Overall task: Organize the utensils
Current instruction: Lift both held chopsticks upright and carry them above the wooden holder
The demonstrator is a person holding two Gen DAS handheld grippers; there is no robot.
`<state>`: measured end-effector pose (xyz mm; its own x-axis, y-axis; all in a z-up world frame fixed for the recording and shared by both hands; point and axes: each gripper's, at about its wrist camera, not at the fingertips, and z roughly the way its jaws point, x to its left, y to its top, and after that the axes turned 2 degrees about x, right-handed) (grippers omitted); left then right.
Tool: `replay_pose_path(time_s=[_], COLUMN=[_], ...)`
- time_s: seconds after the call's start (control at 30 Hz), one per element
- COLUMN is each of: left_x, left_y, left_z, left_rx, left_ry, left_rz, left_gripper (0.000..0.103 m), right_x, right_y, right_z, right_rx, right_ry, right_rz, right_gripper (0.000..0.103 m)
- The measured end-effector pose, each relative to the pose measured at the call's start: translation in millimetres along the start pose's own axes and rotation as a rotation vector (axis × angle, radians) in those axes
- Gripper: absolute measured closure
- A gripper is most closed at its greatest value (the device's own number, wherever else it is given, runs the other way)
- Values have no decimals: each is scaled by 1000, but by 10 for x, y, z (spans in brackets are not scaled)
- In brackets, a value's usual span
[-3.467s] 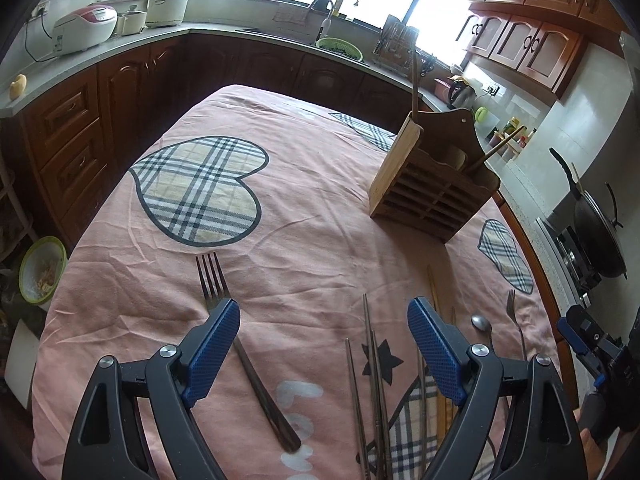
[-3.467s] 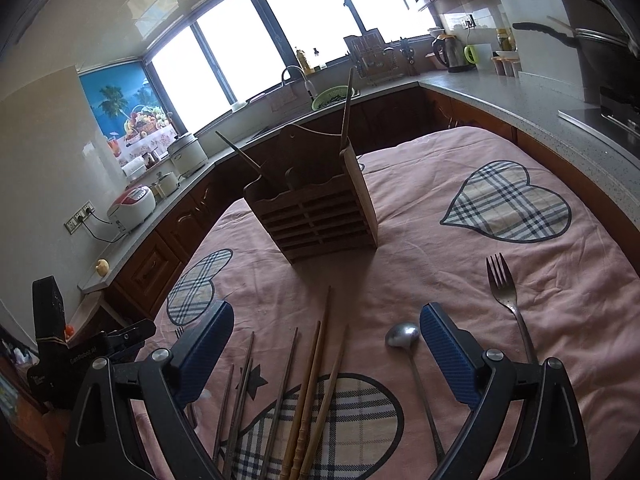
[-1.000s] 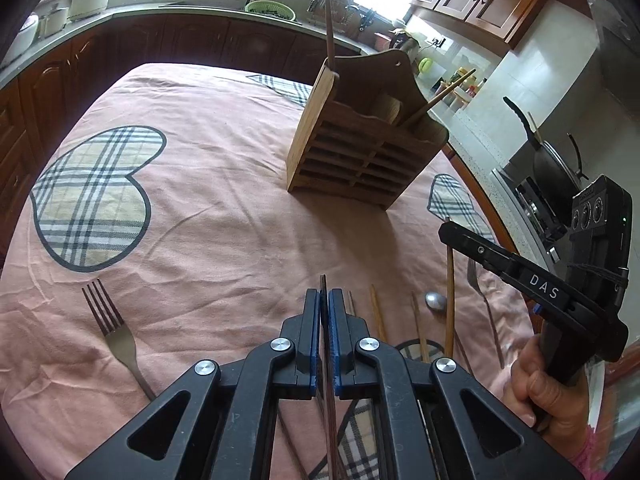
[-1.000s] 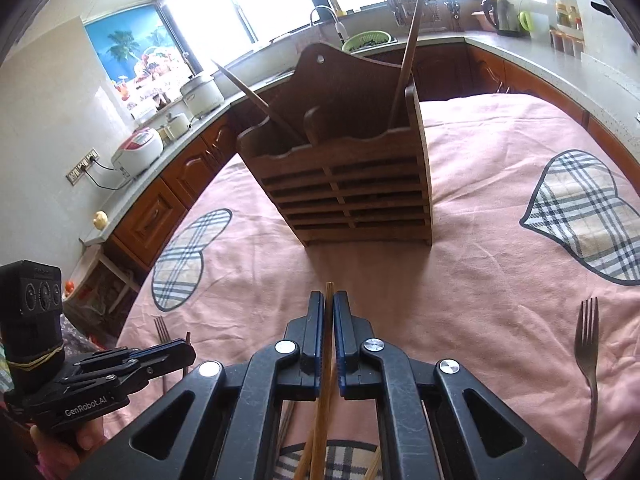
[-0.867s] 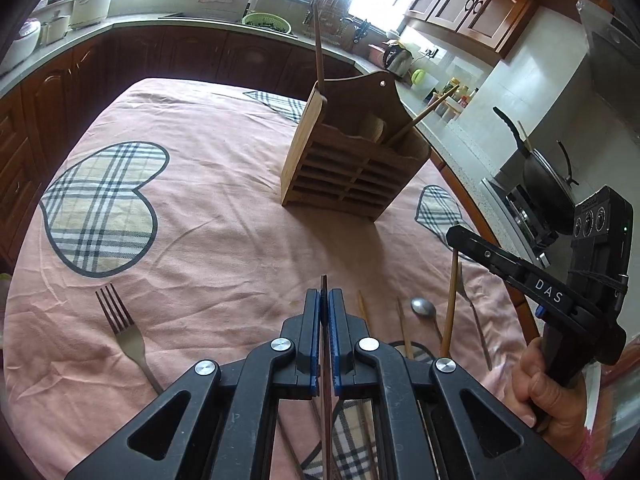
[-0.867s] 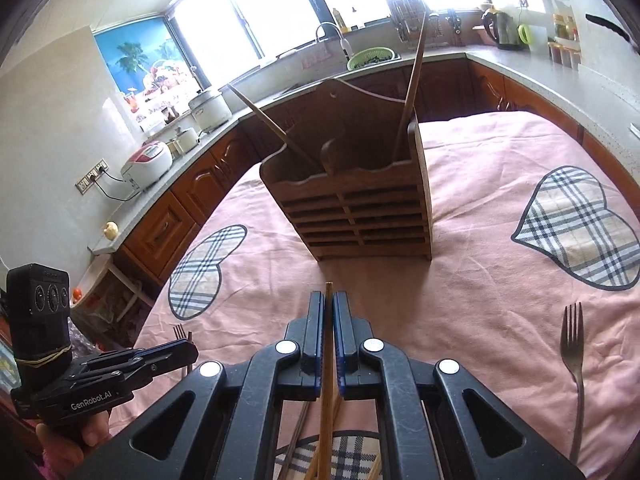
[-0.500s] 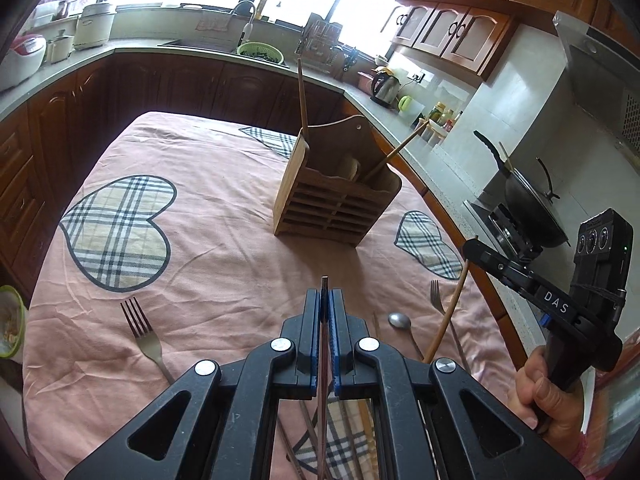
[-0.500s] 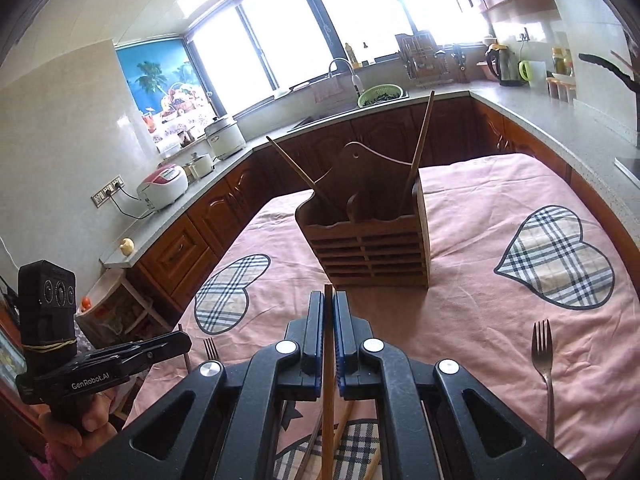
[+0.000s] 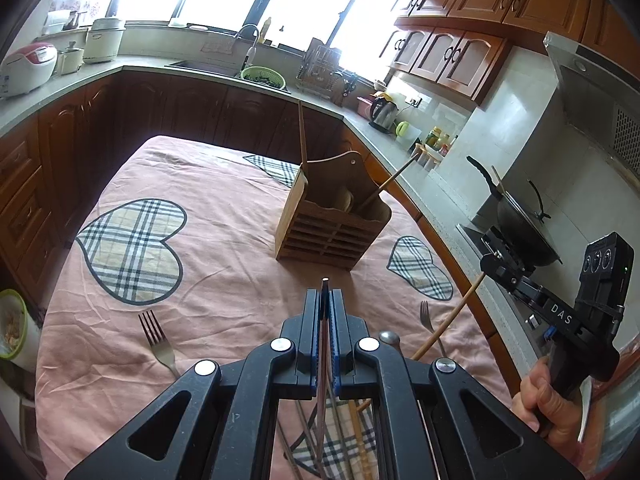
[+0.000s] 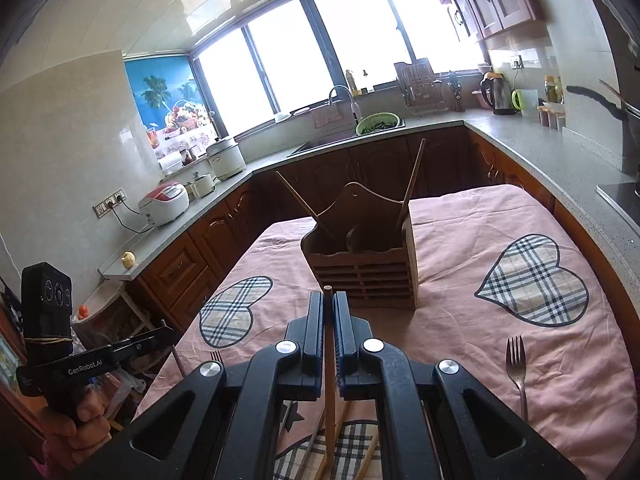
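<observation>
- Left wrist view: the left gripper has its jaws closed on a thin metal chopstick, whose tip pokes out just past the jaw ends while the rest of its length hangs back and down beneath them.
- The wooden holder stands upright on the desk, straight ahead of the jaws and a little to their right, well apart from them, with its slatted front facing them and its open top above.
- Two wooden sticks already lean out of the holder, one to each side.
- To the right of these jaws the right gripper is carried by a hand and clamps a wooden chopstick that slants down toward the desk.
- A fork lies to the left of the jaws, and a spoon and a second fork lie just to their right.
- Right wrist view: the right gripper has its jaws pinched on the wooden chopstick, the top end standing just above the jaws and the long axis running nearly straight down below them.
- The wooden holder is dead ahead of these jaws and looks nearer to this hand than to the other, though the fisheye makes that a judgement.
- The coming move likely turns on raising each stick's lower end over the holder's rim, then lowering it upright into a compartment.
- The left gripper shows at the far left.
</observation>
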<state>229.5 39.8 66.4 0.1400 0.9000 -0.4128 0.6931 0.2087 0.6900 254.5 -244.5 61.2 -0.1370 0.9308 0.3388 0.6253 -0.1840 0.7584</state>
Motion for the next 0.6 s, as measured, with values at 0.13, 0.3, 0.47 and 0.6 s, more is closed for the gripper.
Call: replay_pose_path(time_s=[0.13,0.3,0.47,0.6], left_x=[15,24,39,43], left_y=[22,59,94,147], left_z=[-50,-64,-45,-32], left_rx=[-13,-25,-31,-40], left_ry=[-2,-1,1,3], left_rz=[1,4,6,9], left_gripper=[100,100,100,100], right_x=[-8,-40,-57,-74], right_y=[20,57,94,130], right_z=[-55,-88,-130,-152], right_rx=[-18,-35,-55,-72], right_ry=[-3,-6,-10,-14], right_rz=[-2,2,7,11], right_gripper=[99,99,99,99])
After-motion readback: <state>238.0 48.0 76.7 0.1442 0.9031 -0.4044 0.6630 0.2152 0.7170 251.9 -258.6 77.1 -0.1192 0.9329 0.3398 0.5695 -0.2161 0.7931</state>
